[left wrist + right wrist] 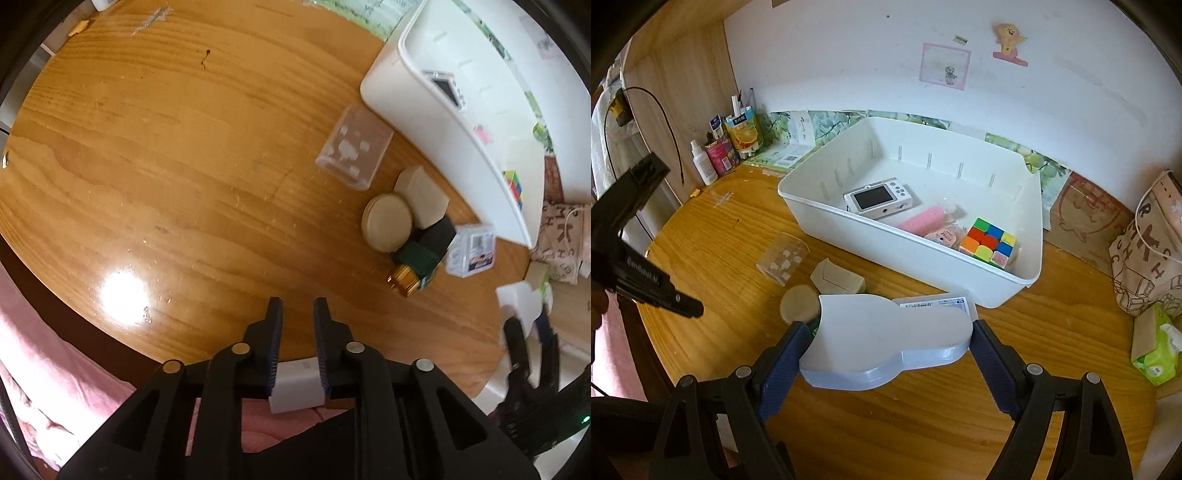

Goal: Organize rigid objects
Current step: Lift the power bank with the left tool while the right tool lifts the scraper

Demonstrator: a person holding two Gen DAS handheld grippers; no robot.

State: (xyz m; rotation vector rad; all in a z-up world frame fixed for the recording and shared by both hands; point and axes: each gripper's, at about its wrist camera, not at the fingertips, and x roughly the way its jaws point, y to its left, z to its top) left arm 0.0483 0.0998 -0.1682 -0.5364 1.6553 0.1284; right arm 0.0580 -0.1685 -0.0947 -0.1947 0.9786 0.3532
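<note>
Carrying two things, we risk slips: left fingers (297, 314) pinch a small white block (295, 387); right fingers (886, 343) clamp a wide white case (882, 339) by its curved edges.

A bin (1030, 236) sits at the far right of the worktop (746, 229). In it lie a camera (877, 199) at the far left, a roller (921, 221) in the middle and a cube (990, 242) at the right. Left of the bin's near wall stands a clear box (783, 258), with a block (836, 280) and a round tin (799, 304) nearer. Bottles (716, 155) stand at the far left corner.
</note>
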